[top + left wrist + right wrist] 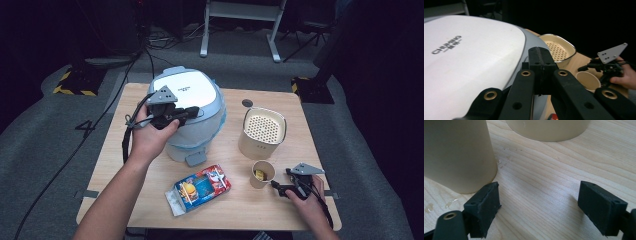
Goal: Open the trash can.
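Left gripper (191,113), jaws pressed together on nothing, lies across the white lid of the round white-and-blue cooker (192,90), the forearm reaching up from the table's near edge with the hand against the cooker's left side. Right gripper (537,202) rests low on the pale wooden table (235,205) just beside the single tan paper cup (262,172), jaws wide and empty. One cream perforated-top container (262,132) and one colourful opened carton (200,189) also stand on the table.
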Action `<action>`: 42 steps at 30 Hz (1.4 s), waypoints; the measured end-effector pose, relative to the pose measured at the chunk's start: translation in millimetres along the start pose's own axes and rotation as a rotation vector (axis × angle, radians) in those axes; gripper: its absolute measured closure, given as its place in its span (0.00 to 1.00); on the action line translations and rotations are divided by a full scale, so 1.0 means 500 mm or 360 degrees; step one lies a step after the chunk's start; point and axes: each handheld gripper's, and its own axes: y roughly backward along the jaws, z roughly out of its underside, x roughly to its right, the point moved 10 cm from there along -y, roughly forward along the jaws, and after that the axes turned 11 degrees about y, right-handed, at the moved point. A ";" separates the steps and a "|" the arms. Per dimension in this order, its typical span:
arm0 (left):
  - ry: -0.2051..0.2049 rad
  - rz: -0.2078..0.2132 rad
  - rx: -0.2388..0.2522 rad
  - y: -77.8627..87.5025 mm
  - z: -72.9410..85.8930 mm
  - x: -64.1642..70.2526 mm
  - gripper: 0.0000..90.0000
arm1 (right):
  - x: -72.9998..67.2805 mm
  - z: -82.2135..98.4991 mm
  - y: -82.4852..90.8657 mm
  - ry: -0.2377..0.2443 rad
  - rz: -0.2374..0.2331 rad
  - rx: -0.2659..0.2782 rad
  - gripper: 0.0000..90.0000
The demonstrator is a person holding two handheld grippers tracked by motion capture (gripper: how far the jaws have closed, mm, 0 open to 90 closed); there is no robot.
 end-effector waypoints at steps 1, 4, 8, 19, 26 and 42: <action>-0.0009 -0.0009 -0.0009 0.000 0.000 0.000 1.00 | 0.000 0.000 0.000 0.0001 0.0000 0.0000 0.20; -0.0065 -0.0066 -0.0046 -0.001 -0.001 0.004 1.00 | 0.000 0.000 0.000 0.0000 0.0000 0.0000 0.20; -0.0081 -0.0072 -0.0071 -0.003 0.001 0.005 1.00 | 0.000 0.000 0.000 0.0000 0.0000 0.0000 0.20; -0.0065 -0.0061 -0.0063 -0.006 0.003 0.004 1.00 | 0.000 0.000 0.000 0.0000 -0.0001 0.0000 0.20; -0.0034 -0.0056 0.0068 0.006 -0.015 0.003 0.74 | 0.000 0.000 0.000 0.0001 -0.0001 0.0000 0.20; -0.0265 0.0037 -0.0122 0.033 0.045 0.058 0.48 | 0.000 0.000 0.000 0.0001 0.0000 0.0000 0.20</action>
